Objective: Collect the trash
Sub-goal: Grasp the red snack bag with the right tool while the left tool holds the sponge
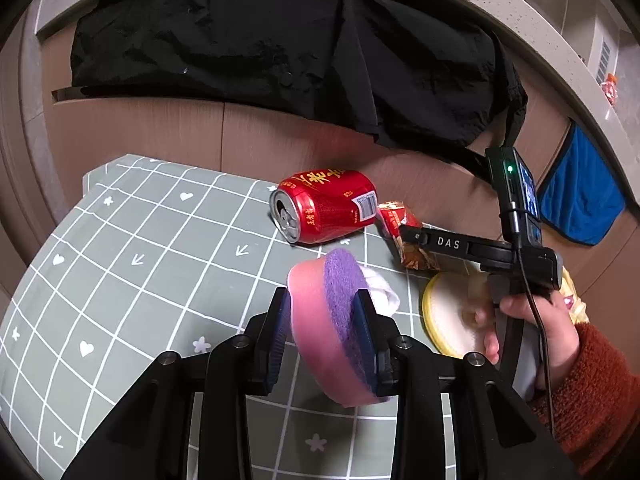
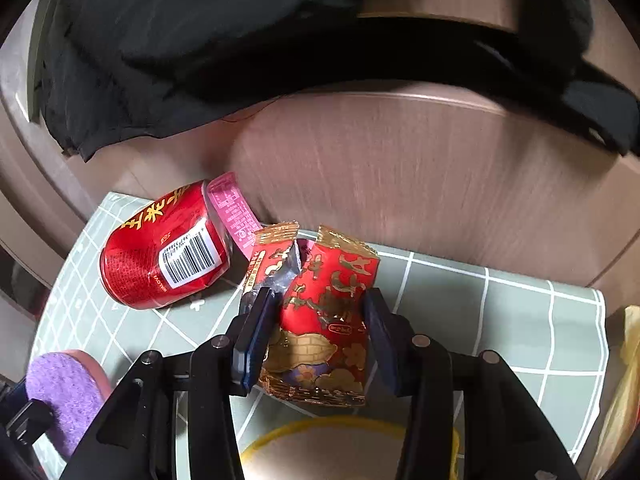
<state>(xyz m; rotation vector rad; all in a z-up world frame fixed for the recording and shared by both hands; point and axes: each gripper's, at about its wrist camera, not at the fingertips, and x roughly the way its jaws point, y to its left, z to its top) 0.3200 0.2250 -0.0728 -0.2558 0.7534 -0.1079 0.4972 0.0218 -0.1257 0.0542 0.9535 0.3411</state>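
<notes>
My left gripper [image 1: 322, 298] is shut on a round pink sponge with a purple scouring face [image 1: 340, 276], held up over the grey-green checked tablecloth [image 1: 140, 260]. A red drink can [image 1: 328, 204] lies on its side near the table's far edge. Beside it lies a torn red-and-gold snack wrapper [image 2: 320, 344]. My right gripper [image 2: 319, 296] stands open around that wrapper, a finger on each side and the pads not squeezing it. A hand in a rust-red sleeve [image 1: 560, 340] carries this gripper.
A crumpled white tissue [image 1: 384, 292] lies behind the sponge. A yellow-rimmed white round pad [image 1: 448, 312] sits under the right hand. A pink label strip [image 2: 234, 208] lies behind the can. Black cloth [image 1: 260, 48] hangs on the wooden back; yellow bag [image 2: 624, 380] at right.
</notes>
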